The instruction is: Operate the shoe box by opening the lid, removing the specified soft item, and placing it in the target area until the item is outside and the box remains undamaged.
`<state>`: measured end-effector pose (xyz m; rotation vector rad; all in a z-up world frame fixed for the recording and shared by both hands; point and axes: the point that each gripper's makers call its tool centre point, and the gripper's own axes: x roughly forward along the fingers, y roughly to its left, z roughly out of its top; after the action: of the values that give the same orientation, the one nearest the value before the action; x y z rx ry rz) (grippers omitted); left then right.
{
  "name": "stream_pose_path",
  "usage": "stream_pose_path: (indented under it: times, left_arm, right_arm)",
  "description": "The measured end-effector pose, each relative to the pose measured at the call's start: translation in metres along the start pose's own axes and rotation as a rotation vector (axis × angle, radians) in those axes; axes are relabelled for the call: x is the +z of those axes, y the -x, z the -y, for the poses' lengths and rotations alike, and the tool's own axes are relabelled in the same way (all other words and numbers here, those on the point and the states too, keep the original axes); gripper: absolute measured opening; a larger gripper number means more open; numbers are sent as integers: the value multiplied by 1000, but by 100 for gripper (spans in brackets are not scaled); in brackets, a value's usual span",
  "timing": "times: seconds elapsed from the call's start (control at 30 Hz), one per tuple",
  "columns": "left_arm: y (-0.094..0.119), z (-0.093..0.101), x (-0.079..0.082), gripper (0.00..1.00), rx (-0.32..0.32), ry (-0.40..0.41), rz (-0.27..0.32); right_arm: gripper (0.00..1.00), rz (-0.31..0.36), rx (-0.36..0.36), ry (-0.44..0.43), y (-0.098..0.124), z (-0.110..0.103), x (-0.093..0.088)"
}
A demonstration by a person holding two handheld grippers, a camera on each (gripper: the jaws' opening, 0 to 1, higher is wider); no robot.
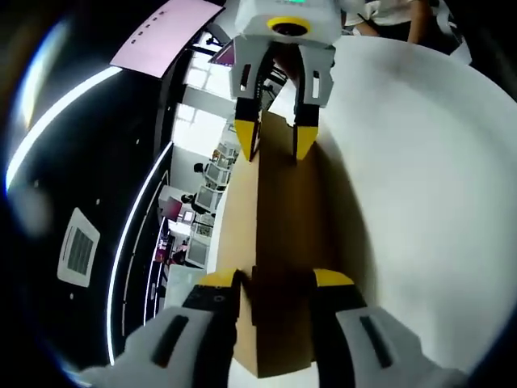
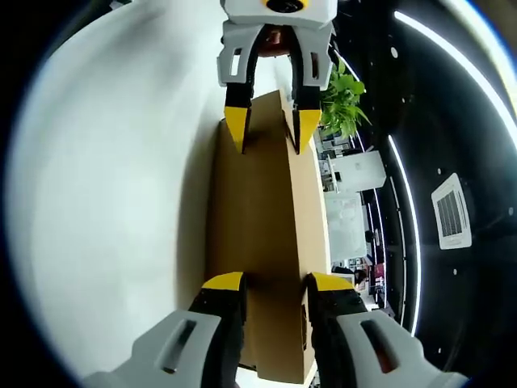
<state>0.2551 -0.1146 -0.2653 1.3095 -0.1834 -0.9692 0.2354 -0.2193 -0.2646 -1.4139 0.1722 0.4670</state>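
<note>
A brown cardboard shoe box [image 1: 284,214] stands on edge on the white table [image 1: 436,202], its long side running away from each camera. My left gripper [image 1: 275,280] clamps the box's near end between its yellow-tipped jaws. My right gripper [image 1: 275,141] comes in from the top and grips the far end. In the right gripper view the same shoe box [image 2: 258,202] stretches from my right gripper [image 2: 275,283] up to the left gripper [image 2: 271,128], both shut on it. The lid looks closed, and nothing inside the box shows.
The white table [image 2: 105,178] lies along one side of the box. A green plant [image 2: 343,97] stands past its far end. Office desks with monitors [image 1: 202,194], a dark ceiling with light strips [image 1: 133,234] and a person's white clothing [image 1: 392,12] show behind.
</note>
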Motion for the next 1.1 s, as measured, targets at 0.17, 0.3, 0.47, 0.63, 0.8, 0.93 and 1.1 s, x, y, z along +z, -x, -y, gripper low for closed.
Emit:
stream_pose_path:
  times: [0.17, 0.3, 0.47, 0.63, 0.8, 0.93, 1.1]
  left_arm:
    - [1, -1, 1, 33, -1, 1, -4]
    - [2, -2, 1, 33, 1, 9, -6]
    - [5, -6, 4, 32, 10, 12, -2]
    - [5, -6, 4, 32, 16, 23, -1]
    - [7, -7, 5, 32, 18, 26, 0]
    - [8, -10, 6, 31, 17, 34, 3]
    - [9, -12, 6, 31, 24, 45, 1]
  right_arm:
    - [29, 2, -4, -4, 1, 1, 0]
    - [29, 2, -5, -2, 2, 3, 0]
    - [28, 6, -13, -6, 5, 7, 1]
    - [28, 0, -16, -10, 5, 7, 2]
    - [28, 0, -22, -6, 7, 9, 3]
    - [28, 3, -26, -5, 9, 12, 4]
    - [28, 4, -38, -9, 9, 14, 4]
